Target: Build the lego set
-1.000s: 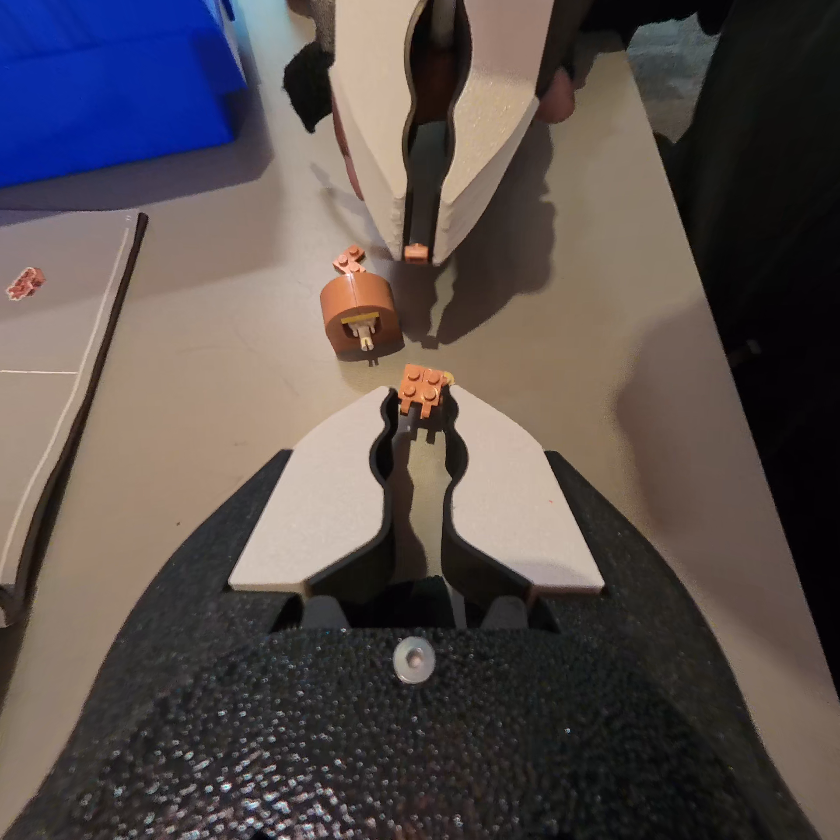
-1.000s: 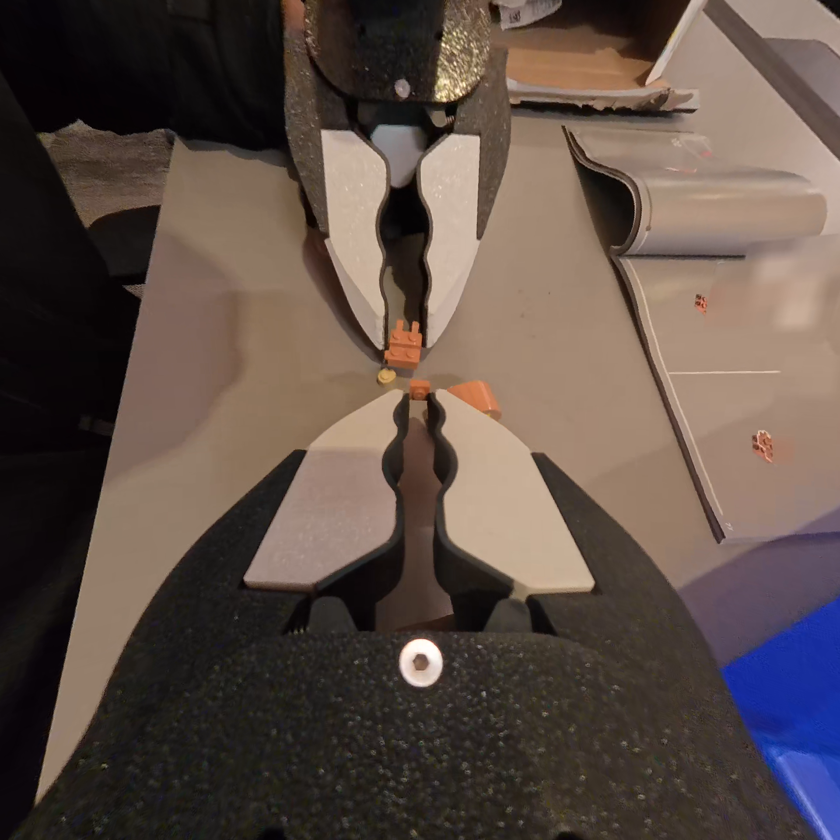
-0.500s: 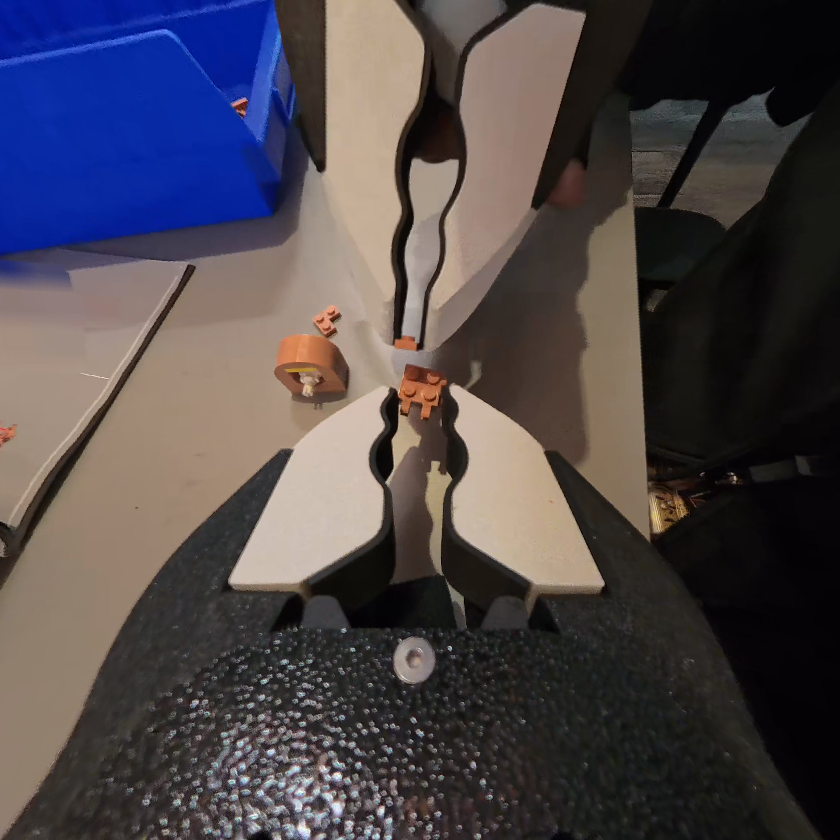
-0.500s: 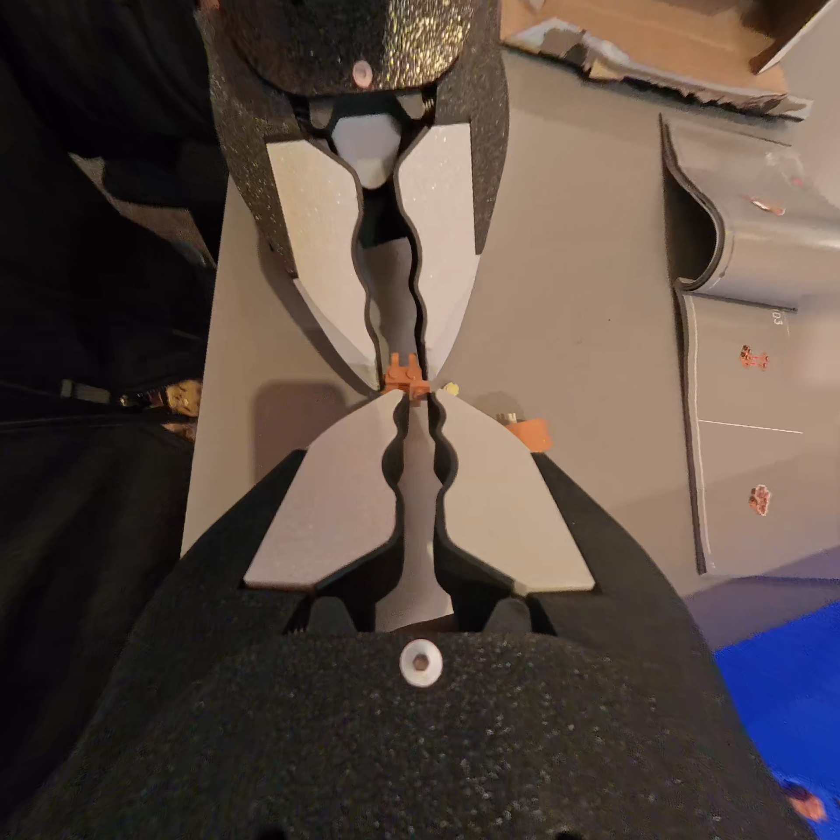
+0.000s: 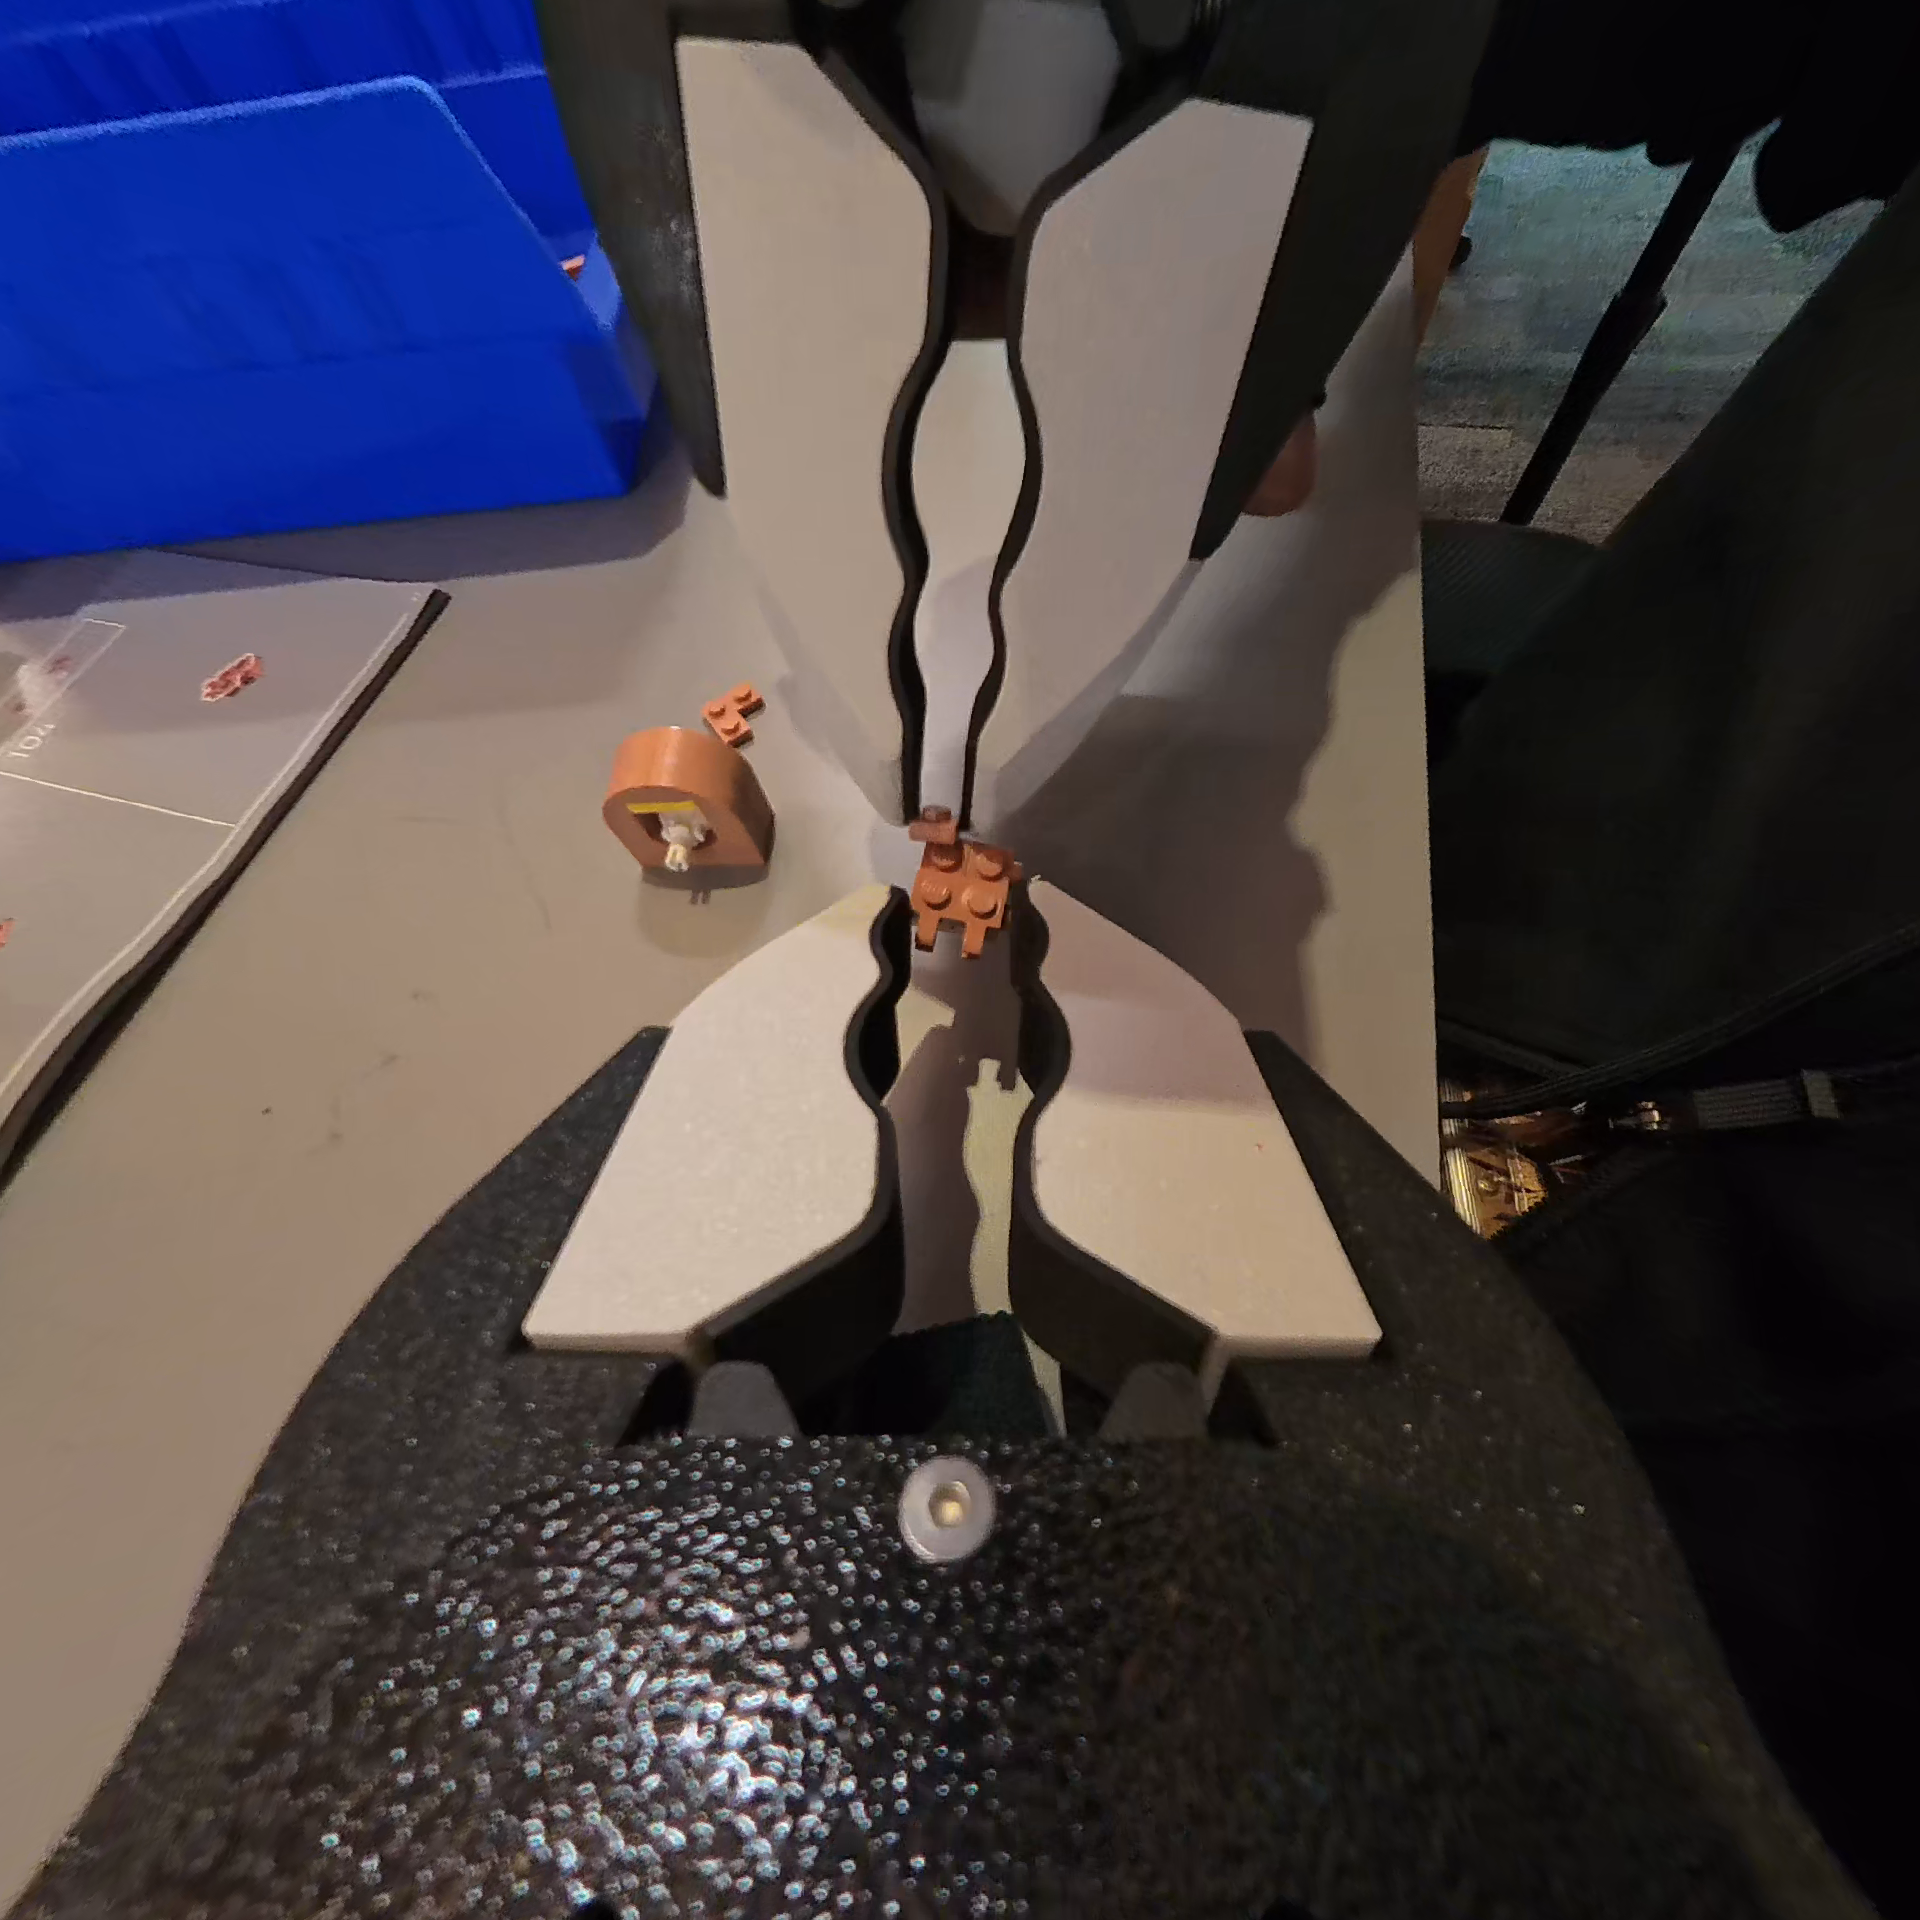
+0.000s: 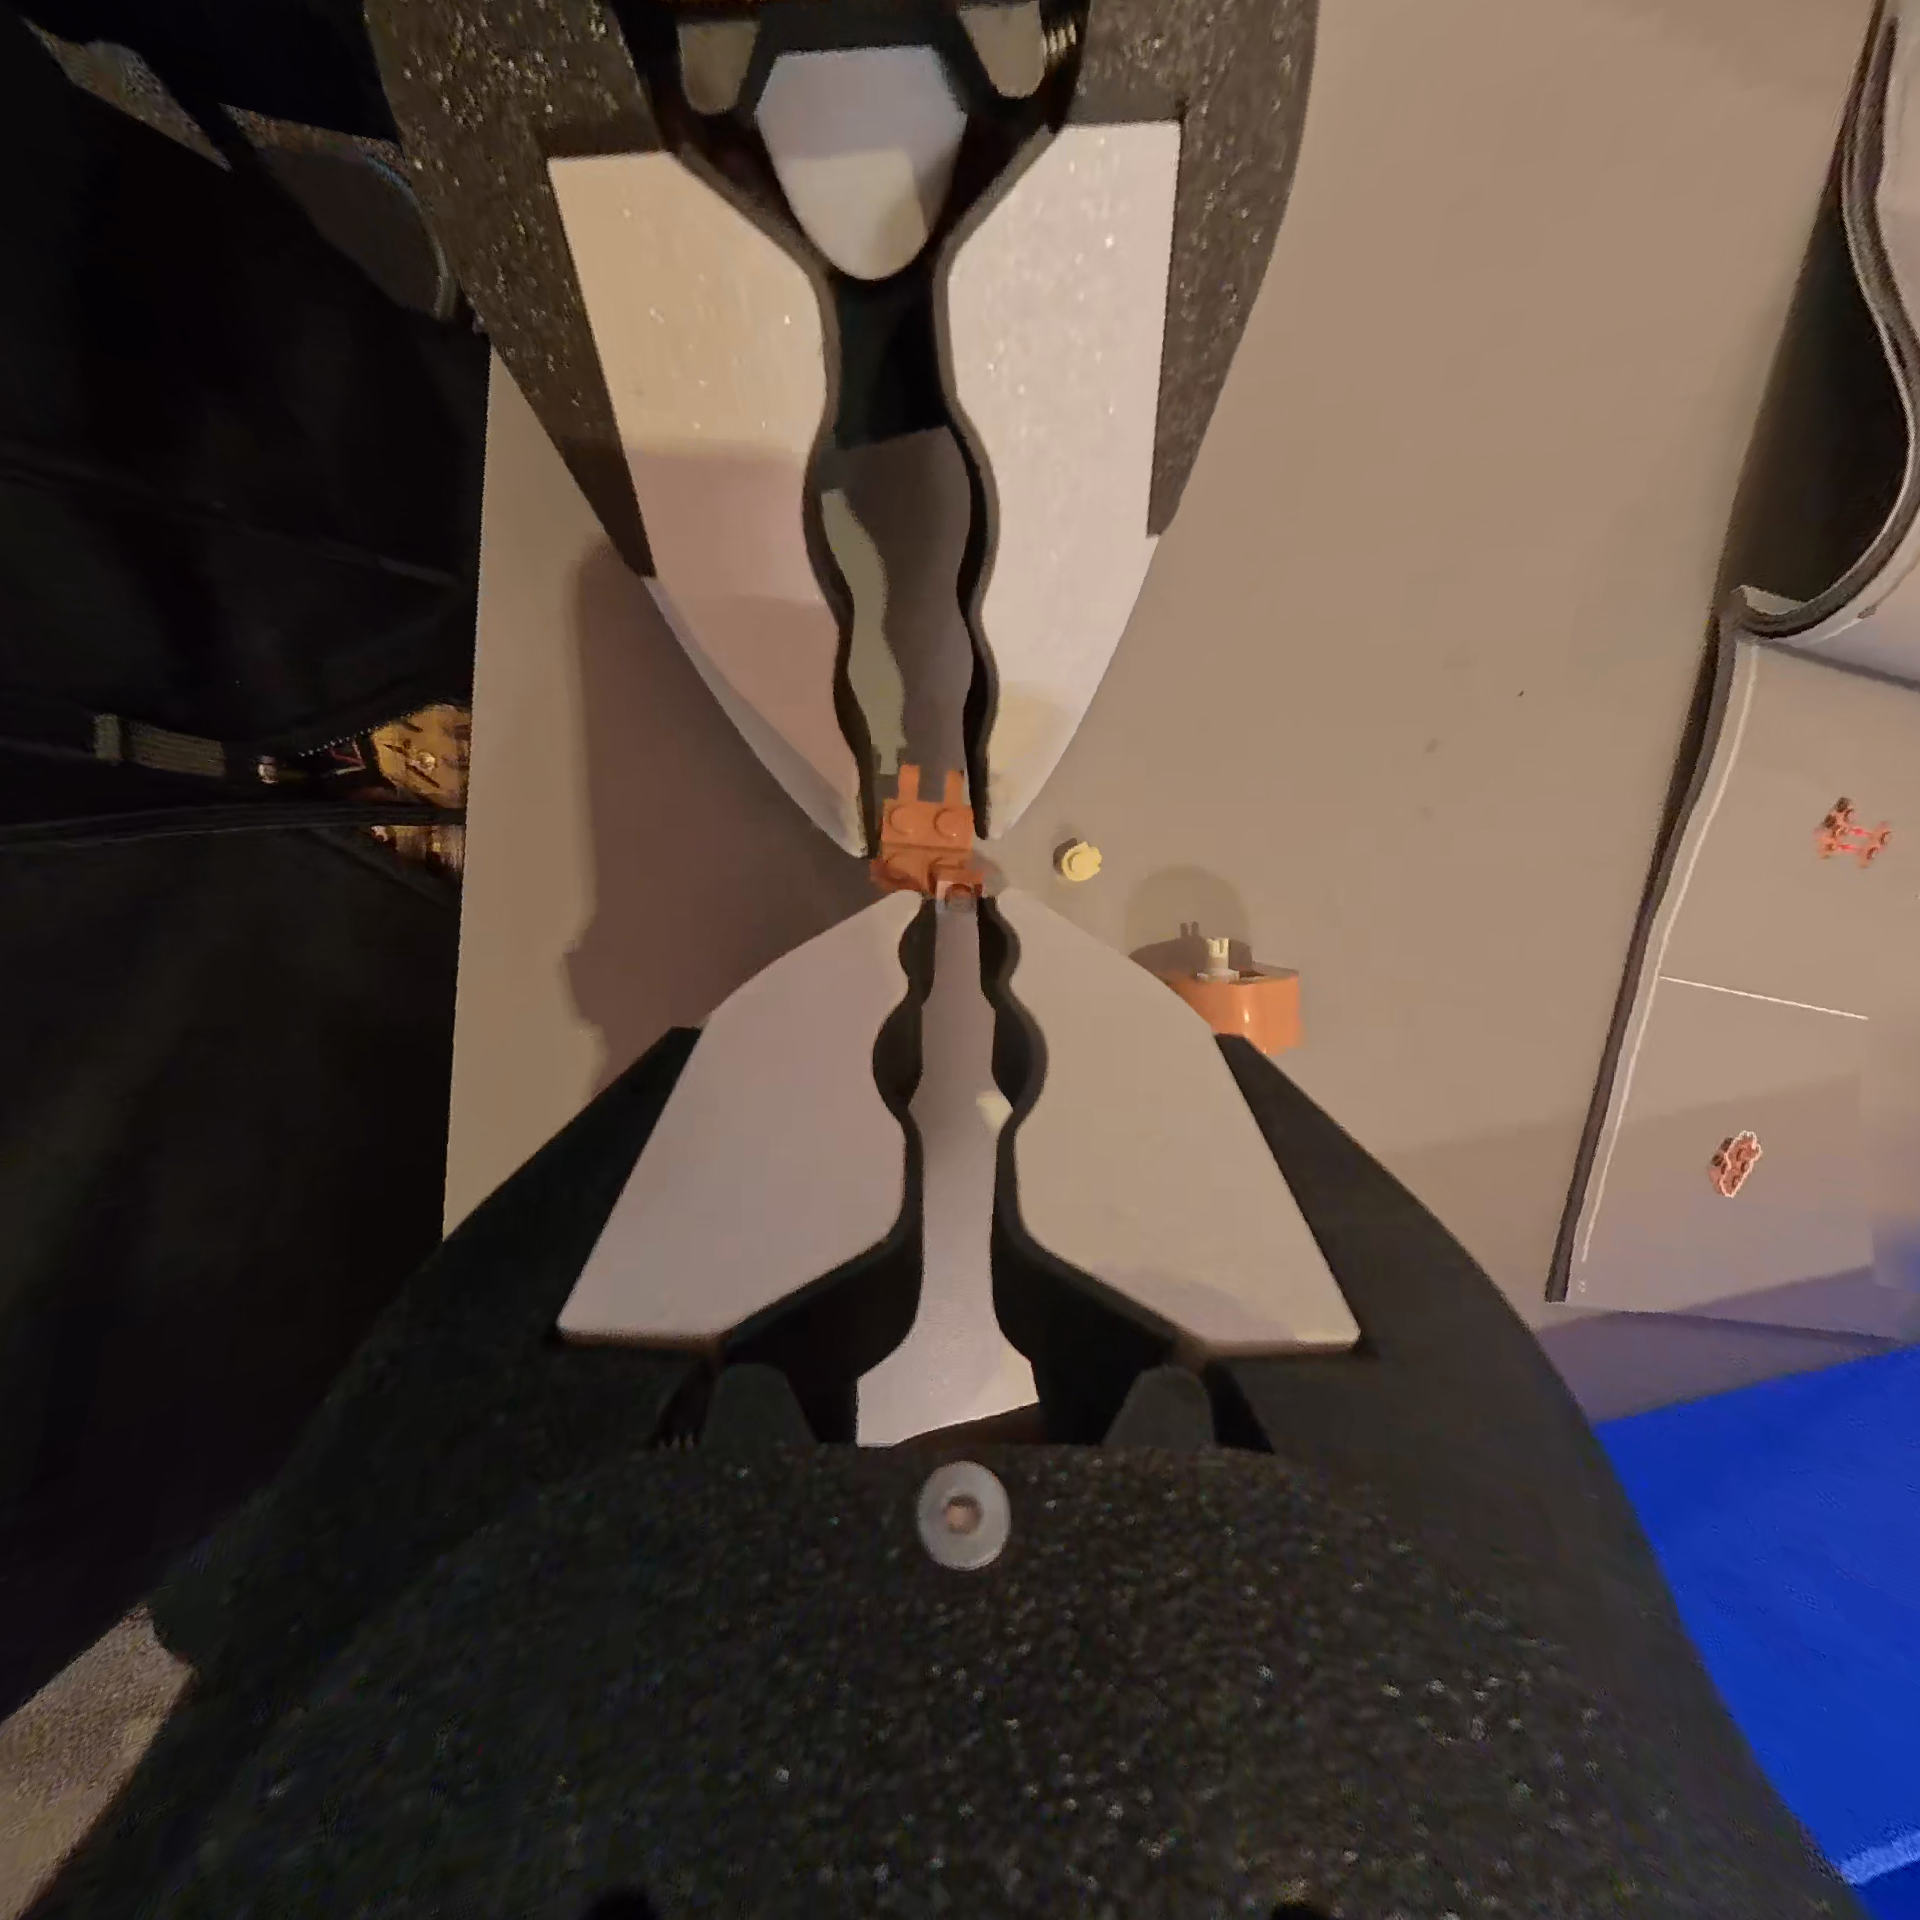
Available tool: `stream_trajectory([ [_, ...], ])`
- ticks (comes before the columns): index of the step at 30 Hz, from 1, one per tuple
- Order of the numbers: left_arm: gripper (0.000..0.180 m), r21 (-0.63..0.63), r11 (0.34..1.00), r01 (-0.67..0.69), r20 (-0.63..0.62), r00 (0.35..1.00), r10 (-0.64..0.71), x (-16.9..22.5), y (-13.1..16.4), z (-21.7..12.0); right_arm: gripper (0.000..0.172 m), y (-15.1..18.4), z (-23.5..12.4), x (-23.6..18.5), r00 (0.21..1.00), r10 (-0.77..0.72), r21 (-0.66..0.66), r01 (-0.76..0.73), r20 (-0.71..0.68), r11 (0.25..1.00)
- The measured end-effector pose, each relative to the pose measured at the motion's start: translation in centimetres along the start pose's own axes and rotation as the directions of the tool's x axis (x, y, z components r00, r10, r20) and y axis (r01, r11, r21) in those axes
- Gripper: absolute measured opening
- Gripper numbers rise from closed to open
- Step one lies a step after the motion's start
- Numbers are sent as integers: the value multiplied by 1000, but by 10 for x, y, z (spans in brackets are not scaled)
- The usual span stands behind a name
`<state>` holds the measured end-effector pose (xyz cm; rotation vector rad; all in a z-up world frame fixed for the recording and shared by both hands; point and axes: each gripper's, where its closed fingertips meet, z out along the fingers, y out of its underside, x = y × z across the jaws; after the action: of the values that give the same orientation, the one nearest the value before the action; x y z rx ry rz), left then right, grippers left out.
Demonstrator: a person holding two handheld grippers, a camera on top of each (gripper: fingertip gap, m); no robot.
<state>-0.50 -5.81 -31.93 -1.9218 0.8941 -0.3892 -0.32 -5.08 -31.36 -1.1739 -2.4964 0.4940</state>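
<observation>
Two small brown building pieces are meeting in the air just above the grey desk (image 5: 312,1039). The left gripper (image 5: 961,914) is holding a brown four-stud plate (image 5: 961,894), its fingers (image 5: 790,997) narrowed and pressing on the plate's side edges. The right gripper (image 6: 951,914) is pinching a tiny brown single-stud piece (image 6: 956,891) between nearly closed fingers (image 6: 1060,997), and that piece is touching the plate's far corner.

Both pieces are looking light, rigid and smooth, so they are likely to twist or slip if gripped off-centre; the flat side edges seem the safest hold, leaving the studs free. The plate is lying nearly flat with studs facing up, its two clip prongs pointing back toward the left gripper, its long axis running along those fingers.

A round brown block (image 5: 686,810), an L-shaped brown plate (image 5: 736,715) and a small cream round piece (image 6: 1077,860) are lying on the desk nearby.
</observation>
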Motion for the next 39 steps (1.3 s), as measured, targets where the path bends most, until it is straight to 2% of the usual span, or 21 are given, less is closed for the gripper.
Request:
stream_trajectory([
  [17, 18, -38, 999, -6, 14, 1000, 7, -1, 6, 0, 7, 1, 7, 0, 998, -55, -84, 55, -4, 995],
  [39, 18, -42, 999, 0, 2, 1000, 0, 0, 7, 0, 7, -1, 9, -1, 997, -77, -119, 77, 4, 990],
])
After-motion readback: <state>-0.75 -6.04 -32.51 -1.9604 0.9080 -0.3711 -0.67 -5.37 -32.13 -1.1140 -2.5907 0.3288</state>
